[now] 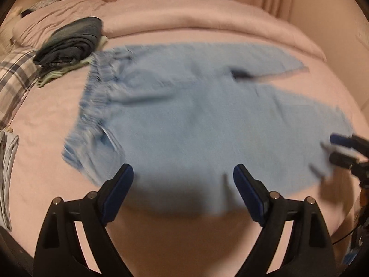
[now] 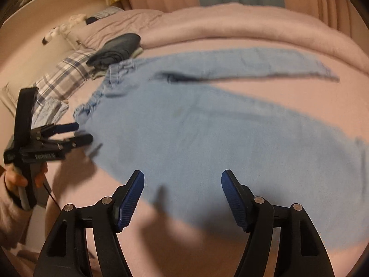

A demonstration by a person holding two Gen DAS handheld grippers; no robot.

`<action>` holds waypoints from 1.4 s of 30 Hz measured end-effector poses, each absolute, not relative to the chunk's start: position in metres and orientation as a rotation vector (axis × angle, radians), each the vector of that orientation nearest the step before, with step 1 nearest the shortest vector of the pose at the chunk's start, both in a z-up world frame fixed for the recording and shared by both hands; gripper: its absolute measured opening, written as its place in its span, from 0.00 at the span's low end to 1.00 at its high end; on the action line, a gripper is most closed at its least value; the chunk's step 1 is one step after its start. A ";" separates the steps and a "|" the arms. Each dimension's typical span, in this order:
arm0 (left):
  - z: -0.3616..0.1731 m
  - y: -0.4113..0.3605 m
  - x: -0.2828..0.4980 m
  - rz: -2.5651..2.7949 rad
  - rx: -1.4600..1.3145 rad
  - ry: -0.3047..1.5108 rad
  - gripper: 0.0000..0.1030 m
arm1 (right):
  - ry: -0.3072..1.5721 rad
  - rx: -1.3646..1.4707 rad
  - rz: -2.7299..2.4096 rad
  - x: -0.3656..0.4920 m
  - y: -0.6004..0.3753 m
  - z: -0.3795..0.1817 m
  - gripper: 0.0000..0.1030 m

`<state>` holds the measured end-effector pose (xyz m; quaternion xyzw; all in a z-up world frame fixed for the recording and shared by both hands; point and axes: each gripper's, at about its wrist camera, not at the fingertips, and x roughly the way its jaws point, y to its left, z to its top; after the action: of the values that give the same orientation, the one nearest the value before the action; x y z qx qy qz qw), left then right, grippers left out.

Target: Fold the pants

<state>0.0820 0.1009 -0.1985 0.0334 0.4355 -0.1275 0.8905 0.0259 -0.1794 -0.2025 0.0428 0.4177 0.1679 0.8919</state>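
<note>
The light-blue pants (image 1: pixel 198 115) lie spread flat on the pink bed (image 1: pixel 161 230), legs splayed apart. Both my left gripper (image 1: pixel 183 191) and right gripper (image 2: pixel 182 196) hang above the near edge, fingers spread, holding nothing. I should pinch waistband and hem together — lifting evenly — so one leg lands squarely on the other.

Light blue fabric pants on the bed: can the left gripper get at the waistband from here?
Probably yes. The left gripper is open over the light blue fabric pants, and the gathered waistband lies flat with nothing on it; the dark folded clothes sit beside its far end.
</note>
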 end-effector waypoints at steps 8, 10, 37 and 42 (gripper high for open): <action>-0.167 0.141 0.189 -0.194 0.100 0.847 0.86 | 0.827 -0.086 0.476 0.122 -0.143 -0.175 0.68; -0.167 0.151 0.224 -0.190 0.120 0.864 0.86 | 0.842 -0.108 0.501 0.160 -0.134 -0.170 0.68; -0.213 0.170 0.363 -0.493 0.224 1.114 0.24 | 1.092 -0.598 0.695 0.369 -0.045 -0.210 0.10; -0.223 0.175 0.370 -0.454 0.145 1.173 0.30 | 1.089 -0.587 0.588 0.379 -0.036 -0.219 0.08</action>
<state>0.3700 0.1754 -0.2234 0.0677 0.5482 -0.2123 0.8061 0.3788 -0.0358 -0.2185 -0.2711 0.5031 0.2717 0.7743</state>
